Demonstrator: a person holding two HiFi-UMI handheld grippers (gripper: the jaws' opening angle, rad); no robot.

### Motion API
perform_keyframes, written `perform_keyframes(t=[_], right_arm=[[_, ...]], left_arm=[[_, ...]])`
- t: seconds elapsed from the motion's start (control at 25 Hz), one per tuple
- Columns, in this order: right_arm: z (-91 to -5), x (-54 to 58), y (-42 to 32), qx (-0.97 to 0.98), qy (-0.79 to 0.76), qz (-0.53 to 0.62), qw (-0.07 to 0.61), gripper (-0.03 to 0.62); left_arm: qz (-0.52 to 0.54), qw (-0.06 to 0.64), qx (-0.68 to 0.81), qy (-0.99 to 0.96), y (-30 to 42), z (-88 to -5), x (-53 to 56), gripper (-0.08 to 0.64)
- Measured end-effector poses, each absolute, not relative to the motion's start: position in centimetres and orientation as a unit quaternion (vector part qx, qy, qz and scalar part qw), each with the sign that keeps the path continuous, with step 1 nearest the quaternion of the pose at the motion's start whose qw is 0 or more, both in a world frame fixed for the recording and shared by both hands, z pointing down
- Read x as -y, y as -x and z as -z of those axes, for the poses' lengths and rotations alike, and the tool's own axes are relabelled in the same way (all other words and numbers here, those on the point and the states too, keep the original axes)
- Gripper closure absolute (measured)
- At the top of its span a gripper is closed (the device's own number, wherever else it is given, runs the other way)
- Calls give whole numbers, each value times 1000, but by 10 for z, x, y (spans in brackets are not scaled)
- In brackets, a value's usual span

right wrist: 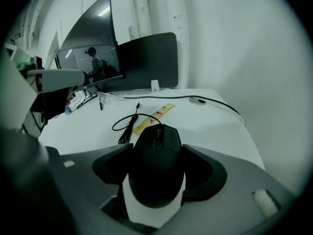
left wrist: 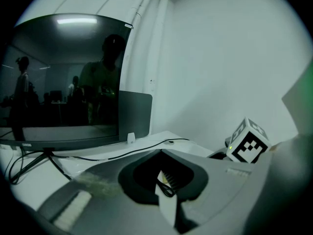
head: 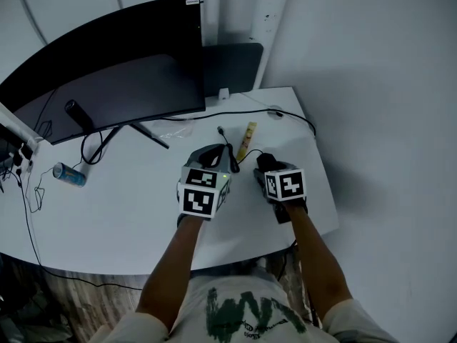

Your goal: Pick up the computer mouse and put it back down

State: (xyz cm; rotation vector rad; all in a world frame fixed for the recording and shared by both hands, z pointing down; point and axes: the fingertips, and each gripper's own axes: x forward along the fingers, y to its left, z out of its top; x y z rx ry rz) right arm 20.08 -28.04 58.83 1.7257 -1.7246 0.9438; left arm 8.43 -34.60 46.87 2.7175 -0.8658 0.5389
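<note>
A black computer mouse (right wrist: 157, 165) sits between the jaws of my right gripper (right wrist: 157, 155), with both dark pads pressed against its sides and its nose pointing away. In the head view the mouse (head: 265, 161) shows only as a dark shape ahead of the right gripper (head: 267, 166), near the right part of the white table (head: 128, 206). My left gripper (head: 212, 153) hangs beside it to the left, over the table's middle. Its jaws (left wrist: 162, 154) stand together with nothing between them. The right gripper's marker cube (left wrist: 249, 146) shows at the right of the left gripper view.
A big dark monitor (head: 107, 70) on a thin-legged stand fills the back left, with a dark panel (head: 232, 66) behind it. A coiled black cable (right wrist: 128, 124) and a yellow strip (right wrist: 155, 115) lie just beyond the mouse. A can (head: 69, 174) lies at the left. The table's right edge (head: 325, 184) is close.
</note>
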Motion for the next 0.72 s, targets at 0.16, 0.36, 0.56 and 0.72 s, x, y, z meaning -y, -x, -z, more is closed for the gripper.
perform_keyframes(t=[0.16,0.36,0.56,0.72], right_arm=[[-569,281,-199,656,-632,-334,242,279],[-537,290,-191,689,-619,-305,221,279],[-505,297,-181,715,-608,-282,199,279],[-485,301,-173,733,-596,-265,193,279]], left_arm=[[-184,111,314,-925,-80,-460,336,558],[-177,102,346,-915,-69,-444,331,558],[-172,97,375,-906,-55,-429,324,558],[-167,92,394,-899,-46,-420,318,558]])
